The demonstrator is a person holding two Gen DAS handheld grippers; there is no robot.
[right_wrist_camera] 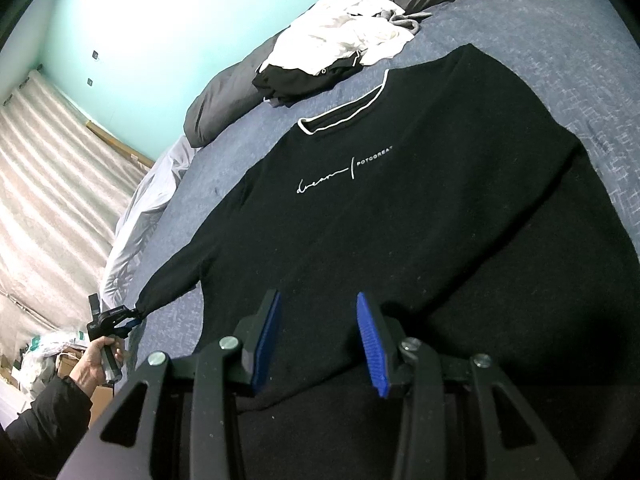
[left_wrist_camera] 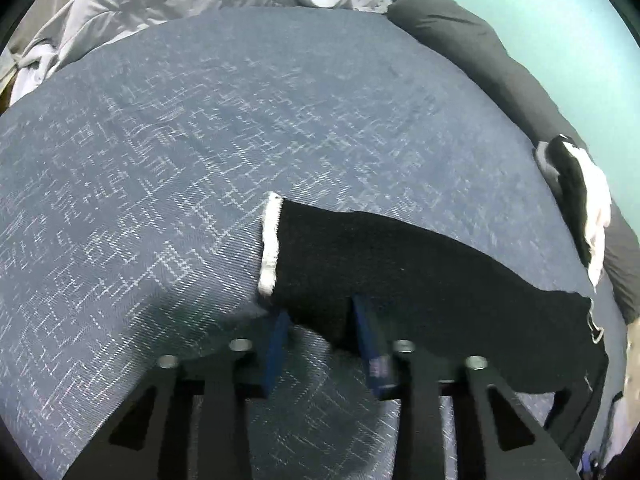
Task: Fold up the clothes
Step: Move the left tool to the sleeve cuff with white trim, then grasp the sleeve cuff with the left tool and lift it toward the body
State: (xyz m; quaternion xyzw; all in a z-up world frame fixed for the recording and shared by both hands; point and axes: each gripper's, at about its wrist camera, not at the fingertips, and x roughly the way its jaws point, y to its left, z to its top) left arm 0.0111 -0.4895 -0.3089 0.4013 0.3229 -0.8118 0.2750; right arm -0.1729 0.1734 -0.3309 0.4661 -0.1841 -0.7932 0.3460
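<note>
A black sweater [right_wrist_camera: 400, 216] with a white-trimmed neck and white chest lettering lies face up on the blue bedspread [right_wrist_camera: 540, 40]. Its left sleeve [left_wrist_camera: 380, 264], ending in a white cuff [left_wrist_camera: 270, 244], stretches out sideways. My left gripper [left_wrist_camera: 320, 320] has the sleeve end between its blue pads and looks closed on it; it also shows in the right wrist view [right_wrist_camera: 134, 316], held by a hand, pulling the sleeve taut. My right gripper [right_wrist_camera: 318, 320] is open, hovering over the sweater's lower body and holding nothing.
A pile of white and black clothes [right_wrist_camera: 340, 48] lies beyond the sweater's collar, also in the left wrist view [left_wrist_camera: 580, 200]. A dark grey duvet [left_wrist_camera: 480, 52] runs along the teal wall. A light grey quilt [left_wrist_camera: 160, 4] is bunched at the bed's far edge. Striped floor and clutter lie at left [right_wrist_camera: 48, 200].
</note>
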